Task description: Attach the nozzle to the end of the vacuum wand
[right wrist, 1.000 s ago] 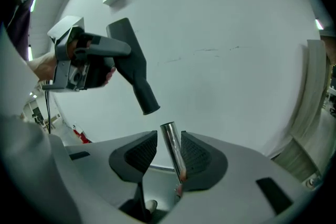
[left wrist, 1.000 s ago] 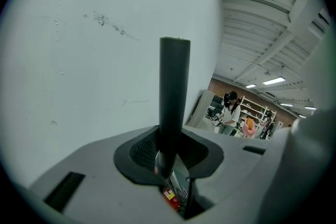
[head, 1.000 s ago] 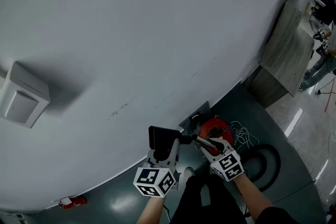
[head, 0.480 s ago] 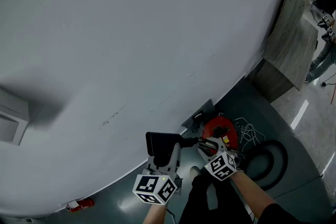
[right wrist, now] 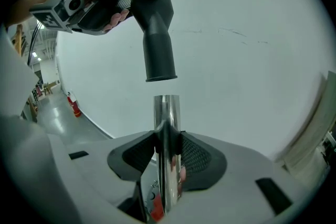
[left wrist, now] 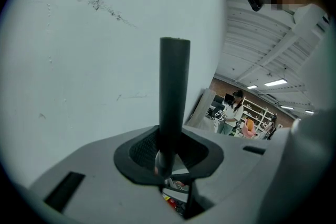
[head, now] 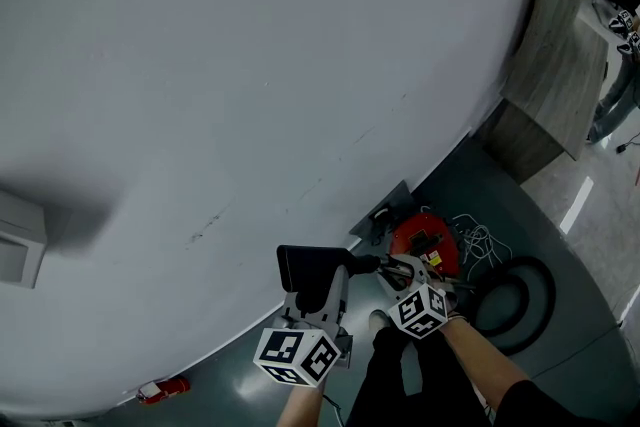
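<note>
**Nozzle and wand tip face each other, not yet joined**

One white wall (head: 250, 65) fills most of the head view, with one dark floor (head: 590, 335) curving along its foot. One wood-grain cabinet (head: 555, 65) stands against the wall at the right. On the floor lie one black hose (head: 522, 267) coiled in a loop and, beside it near the wall, one red vacuum body (head: 425, 240) with a tangle of white cable (head: 480, 240) just beside it.

There are two grippers, side by side low in the frame. The left gripper (head: 325, 280) has its fingers clamped on the one black nozzle (head: 305, 267), whose neck runs up between the pads. The right gripper (head: 395, 270) has its fingers closed on the one chrome vacuum wand (right wrist: 166, 113), the tube standing between both pads.

In the right gripper view, the nozzle's round open socket points at the wand's cut end and is in line with it. The two are very near, but a narrow gap shows between them.

One small red extinguisher (head: 165, 388) lies on the floor far to the left, well apart from the rest.
</note>
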Demonstrator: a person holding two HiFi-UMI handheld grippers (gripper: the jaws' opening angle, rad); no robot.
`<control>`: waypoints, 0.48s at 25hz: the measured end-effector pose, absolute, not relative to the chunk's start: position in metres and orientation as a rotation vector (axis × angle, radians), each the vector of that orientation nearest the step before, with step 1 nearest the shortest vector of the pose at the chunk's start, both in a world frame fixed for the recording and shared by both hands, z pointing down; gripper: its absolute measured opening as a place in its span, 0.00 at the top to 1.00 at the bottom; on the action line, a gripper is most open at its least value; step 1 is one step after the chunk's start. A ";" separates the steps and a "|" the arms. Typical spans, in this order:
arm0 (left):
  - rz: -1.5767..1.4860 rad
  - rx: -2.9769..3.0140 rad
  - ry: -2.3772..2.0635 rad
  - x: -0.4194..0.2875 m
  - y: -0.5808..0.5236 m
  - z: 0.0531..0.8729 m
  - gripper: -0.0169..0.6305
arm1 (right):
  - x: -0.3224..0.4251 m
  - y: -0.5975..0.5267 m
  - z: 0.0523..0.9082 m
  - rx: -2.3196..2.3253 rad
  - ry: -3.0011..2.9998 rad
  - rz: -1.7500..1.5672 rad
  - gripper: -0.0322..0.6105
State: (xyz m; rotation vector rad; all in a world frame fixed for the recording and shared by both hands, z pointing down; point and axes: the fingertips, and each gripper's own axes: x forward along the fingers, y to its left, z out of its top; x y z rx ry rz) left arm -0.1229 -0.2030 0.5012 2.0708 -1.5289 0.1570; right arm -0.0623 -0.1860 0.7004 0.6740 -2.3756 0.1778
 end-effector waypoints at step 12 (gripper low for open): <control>0.153 2.040 -1.520 -0.121 -0.207 0.520 0.84 | -0.063 -0.187 0.701 0.690 -2.382 0.174 0.70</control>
